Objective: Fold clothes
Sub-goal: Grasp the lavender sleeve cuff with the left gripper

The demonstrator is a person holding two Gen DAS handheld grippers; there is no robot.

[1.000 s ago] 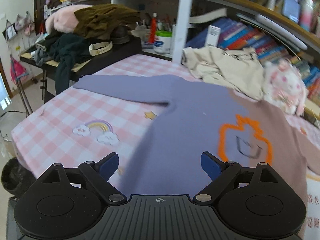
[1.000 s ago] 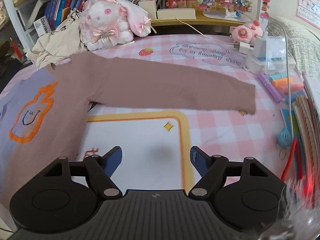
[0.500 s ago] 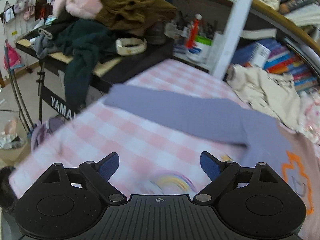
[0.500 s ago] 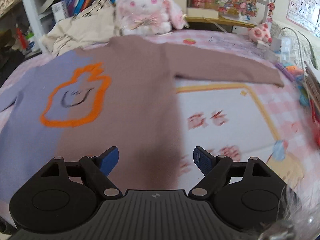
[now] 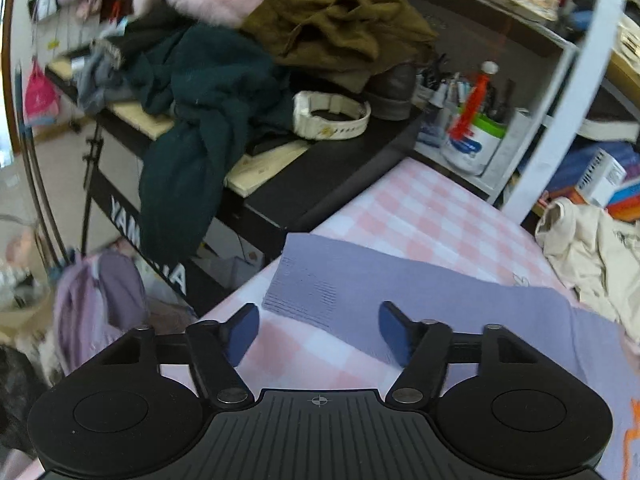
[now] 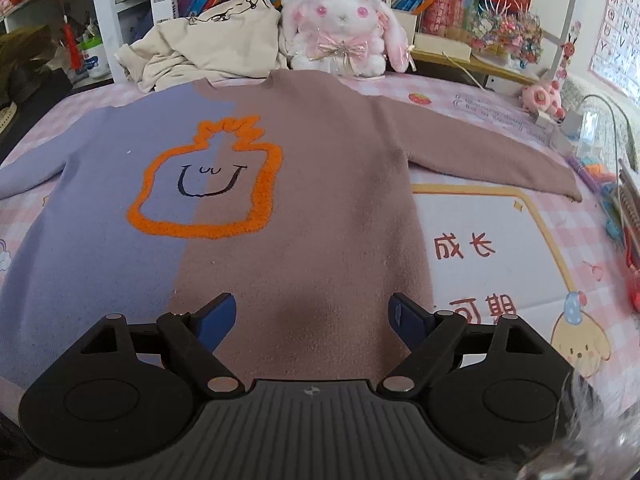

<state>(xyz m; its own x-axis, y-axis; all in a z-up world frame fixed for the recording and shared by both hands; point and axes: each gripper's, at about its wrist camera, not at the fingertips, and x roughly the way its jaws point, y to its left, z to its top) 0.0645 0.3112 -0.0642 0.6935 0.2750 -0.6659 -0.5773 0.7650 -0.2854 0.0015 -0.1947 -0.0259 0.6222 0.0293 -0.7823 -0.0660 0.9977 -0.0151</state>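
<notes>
The sweater [image 6: 280, 208] lies flat, face up on the desk [image 6: 500, 264], sleeves spread. It looks soft, floppy and light, so I'd pinch the lilac cuff [image 5: 308, 288]. The left gripper [image 5: 318, 330] hovers near it, the right gripper [image 6: 312, 312] over the hem, both jaws apart and empty.

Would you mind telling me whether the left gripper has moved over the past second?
Yes. The left gripper has swung left from the sweater's body to its purple sleeve cuff, near the Yamaha keyboard.
</notes>
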